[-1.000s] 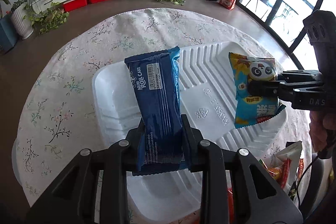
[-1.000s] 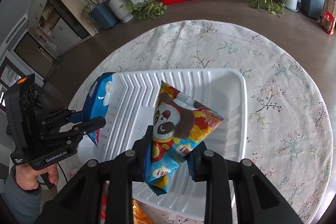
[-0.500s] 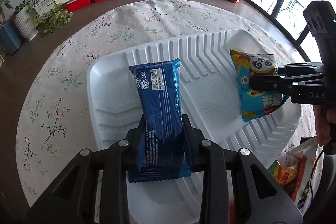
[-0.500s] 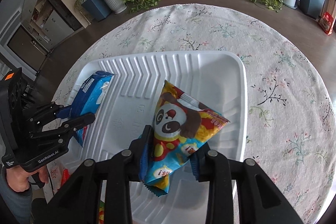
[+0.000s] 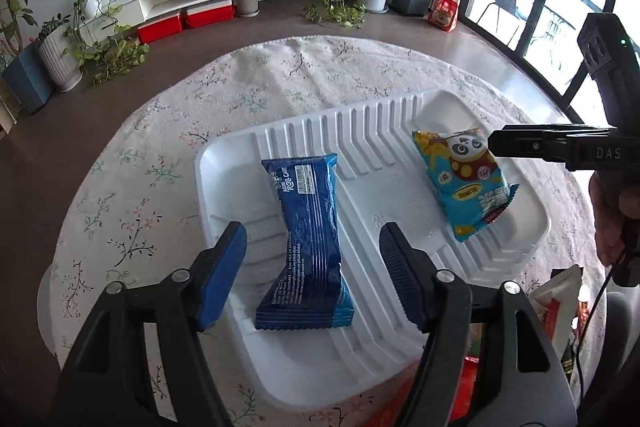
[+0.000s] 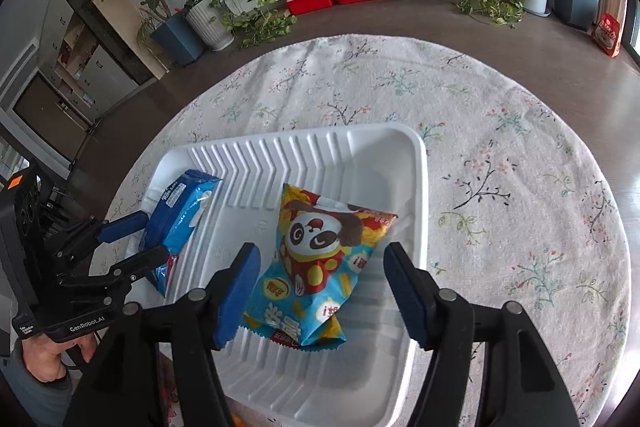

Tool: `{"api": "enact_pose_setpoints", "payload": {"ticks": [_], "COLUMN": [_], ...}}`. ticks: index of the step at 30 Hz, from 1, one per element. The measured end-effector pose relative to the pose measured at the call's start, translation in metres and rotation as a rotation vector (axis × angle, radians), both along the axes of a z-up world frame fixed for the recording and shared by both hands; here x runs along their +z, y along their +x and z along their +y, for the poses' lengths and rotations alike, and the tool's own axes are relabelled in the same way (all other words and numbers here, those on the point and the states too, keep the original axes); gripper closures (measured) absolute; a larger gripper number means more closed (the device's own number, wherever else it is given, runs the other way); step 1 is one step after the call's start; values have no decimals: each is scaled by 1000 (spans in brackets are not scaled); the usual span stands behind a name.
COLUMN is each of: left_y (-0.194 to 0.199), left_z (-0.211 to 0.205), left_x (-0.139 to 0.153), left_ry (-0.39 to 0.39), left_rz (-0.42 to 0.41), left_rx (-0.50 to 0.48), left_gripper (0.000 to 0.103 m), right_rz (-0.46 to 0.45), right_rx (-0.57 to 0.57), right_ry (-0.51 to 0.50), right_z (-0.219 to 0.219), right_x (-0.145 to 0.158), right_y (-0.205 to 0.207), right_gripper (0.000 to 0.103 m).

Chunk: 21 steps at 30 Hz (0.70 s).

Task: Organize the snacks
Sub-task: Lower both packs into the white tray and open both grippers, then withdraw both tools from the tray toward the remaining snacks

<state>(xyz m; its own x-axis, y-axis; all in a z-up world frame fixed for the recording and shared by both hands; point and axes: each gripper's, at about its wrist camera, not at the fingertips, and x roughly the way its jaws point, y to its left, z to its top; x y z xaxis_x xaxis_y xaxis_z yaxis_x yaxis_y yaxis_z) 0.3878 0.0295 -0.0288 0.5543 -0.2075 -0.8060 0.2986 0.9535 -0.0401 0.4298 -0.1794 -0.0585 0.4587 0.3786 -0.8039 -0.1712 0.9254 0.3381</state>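
A white ribbed tray point(image 5: 384, 155) point(image 6: 320, 147) sits on the round floral table. A blue roll cake pack point(image 5: 308, 239) point(image 6: 180, 207) lies in the tray's left part. My left gripper point(image 5: 312, 251) is open, its pads on either side of the pack, apart from it. A panda snack bag point(image 5: 464, 183) point(image 6: 320, 259) lies in the tray's right part. My right gripper point(image 6: 318, 275) is open, its pads on either side of the bag. The left gripper also shows in the right wrist view point(image 6: 148, 239).
Several loose snack packets point(image 5: 560, 303) lie on the table near the tray's front right corner. The floral tablecloth point(image 6: 520, 167) spreads around the tray. Plants and a low white shelf stand far back on the floor.
Both grippers have opened and let go. The blue pack and the panda bag now lie in the tray. Both grippers have pulled back a little.
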Motion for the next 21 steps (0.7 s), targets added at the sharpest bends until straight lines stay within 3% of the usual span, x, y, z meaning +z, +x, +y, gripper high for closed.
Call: {"api": "enact_pose_setpoints", "payload": {"ticks": [5, 9, 12, 14, 16, 21], "left_y": [-38, -93, -123, -143, -169, -227], "left_z": [15, 21, 32, 47, 60, 70], "left_x": [31, 51, 59, 64, 70, 72], "left_ry": [-62, -58, -63, -130, -205, -196], "left_rz": [-67, -233, -195, -175, -211, -250], "left_rx": [-12, -38, 55, 132, 151, 181], "left_gripper": [1, 0, 0, 0, 0, 0], "right_rz": [-87, -216, -285, -292, -286, -256], "right_rx": [-93, -152, -159, -180, -199, -219], "right_ry": [70, 141, 194, 237, 308, 419], "right_z": [-33, -59, -73, -81, -87, -87], "right_x": [41, 74, 85, 85, 80, 55], "right_y": [-31, -82, -124, -150, -176, -237], "right_gripper": [14, 0, 0, 0, 0, 0]}}
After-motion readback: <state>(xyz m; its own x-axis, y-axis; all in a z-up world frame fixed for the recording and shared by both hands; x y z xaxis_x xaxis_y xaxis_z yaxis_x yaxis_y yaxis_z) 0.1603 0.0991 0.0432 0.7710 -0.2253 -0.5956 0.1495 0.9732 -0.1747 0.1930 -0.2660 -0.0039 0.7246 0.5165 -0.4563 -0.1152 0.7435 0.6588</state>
